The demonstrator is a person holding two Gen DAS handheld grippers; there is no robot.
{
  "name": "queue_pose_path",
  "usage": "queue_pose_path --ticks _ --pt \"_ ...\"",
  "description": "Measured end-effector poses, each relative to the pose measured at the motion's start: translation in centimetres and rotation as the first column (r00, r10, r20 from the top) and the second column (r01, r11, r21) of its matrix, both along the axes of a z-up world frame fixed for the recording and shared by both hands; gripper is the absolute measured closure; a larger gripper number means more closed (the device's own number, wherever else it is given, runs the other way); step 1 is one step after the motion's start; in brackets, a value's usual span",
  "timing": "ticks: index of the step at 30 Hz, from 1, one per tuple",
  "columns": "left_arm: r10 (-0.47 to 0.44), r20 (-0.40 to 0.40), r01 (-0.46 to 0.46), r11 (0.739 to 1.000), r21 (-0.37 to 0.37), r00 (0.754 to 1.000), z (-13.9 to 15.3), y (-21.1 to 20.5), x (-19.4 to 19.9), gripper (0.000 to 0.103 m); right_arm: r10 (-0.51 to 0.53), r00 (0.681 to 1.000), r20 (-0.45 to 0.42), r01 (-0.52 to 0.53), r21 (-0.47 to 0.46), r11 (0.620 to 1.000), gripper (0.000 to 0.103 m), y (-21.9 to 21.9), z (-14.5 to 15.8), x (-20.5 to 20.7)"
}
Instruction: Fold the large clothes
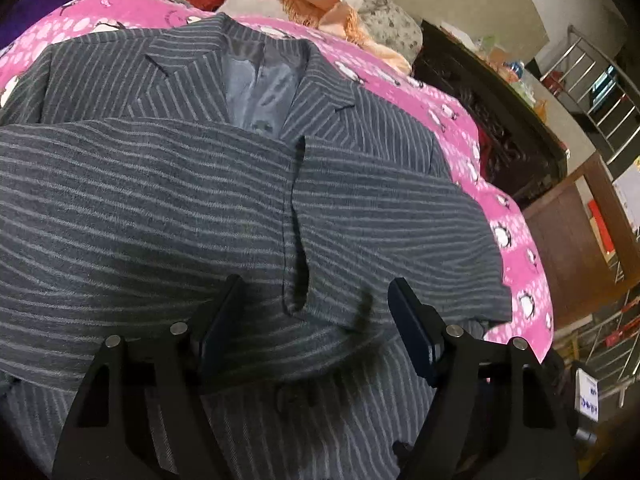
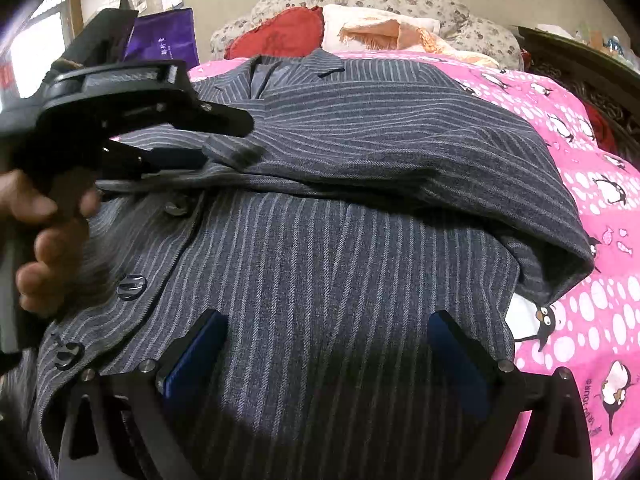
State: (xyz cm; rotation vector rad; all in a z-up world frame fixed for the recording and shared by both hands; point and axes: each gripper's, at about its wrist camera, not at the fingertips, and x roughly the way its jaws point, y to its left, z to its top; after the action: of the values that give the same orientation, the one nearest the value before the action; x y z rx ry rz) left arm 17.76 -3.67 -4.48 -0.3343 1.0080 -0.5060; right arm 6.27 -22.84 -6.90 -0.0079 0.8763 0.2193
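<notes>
Striped grey jacket (image 2: 340, 280) cloth fills the foreground of both wrist views; the garment lies front-up on the pink penguin bedspread (image 2: 580, 184), collar (image 1: 256, 80) toward the pillows, with both sleeves laid across the chest. The right gripper (image 2: 328, 356) is poised low over the lower front panel with its fingers spread wide and nothing between them. The left gripper (image 1: 316, 320) is held above the folded sleeve cuff (image 1: 296, 300), its fingers fairly wide and empty. The sleeves appear placed, so the hem fold is judged to come next — each lower corner would best be pinched through all layers and carried up evenly, so the sleeves are not dragged askew. The buttons (image 2: 132, 286) are best kept out of the pinch. An orange fringed cloth (image 1: 320, 8) and a red cushion (image 2: 288, 32) lie beyond the collar — well apart, no obstruction.
</notes>
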Motion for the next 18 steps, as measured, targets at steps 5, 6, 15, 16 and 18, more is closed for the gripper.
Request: queue_pose_path --ticks 5,6,15,16,18 --pt "-0.062 -0.013 0.062 0.998 -0.030 0.998 0.6 -2.0 2.2 0.042 0.000 1.000 0.001 0.000 0.007 1.000 0.002 -0.2 -0.1 -0.2" --pt "-0.071 -0.008 0.071 0.997 -0.008 0.997 0.7 -2.4 2.5 0.042 0.000 1.000 0.000 0.000 0.009 1.000 0.002 -0.2 0.0 -0.3" --pt "-0.074 0.056 0.064 0.984 0.166 0.996 0.0 -5.3 5.8 0.043 0.000 1.000 0.003 0.000 0.013 1.000 0.002 -0.3 0.0 -0.4" --pt "-0.082 0.070 0.068 0.980 0.186 0.994 0.1 -5.6 5.6 0.068 -0.001 1.000 0.004 0.001 0.013 1.000 0.002 -0.4 0.0 -0.4" --pt "-0.095 0.089 0.072 0.970 0.233 0.992 0.3 -5.7 5.1 0.095 -0.001 1.000 0.005 0.001 0.010 1.000 0.002 -0.3 0.0 -0.5"
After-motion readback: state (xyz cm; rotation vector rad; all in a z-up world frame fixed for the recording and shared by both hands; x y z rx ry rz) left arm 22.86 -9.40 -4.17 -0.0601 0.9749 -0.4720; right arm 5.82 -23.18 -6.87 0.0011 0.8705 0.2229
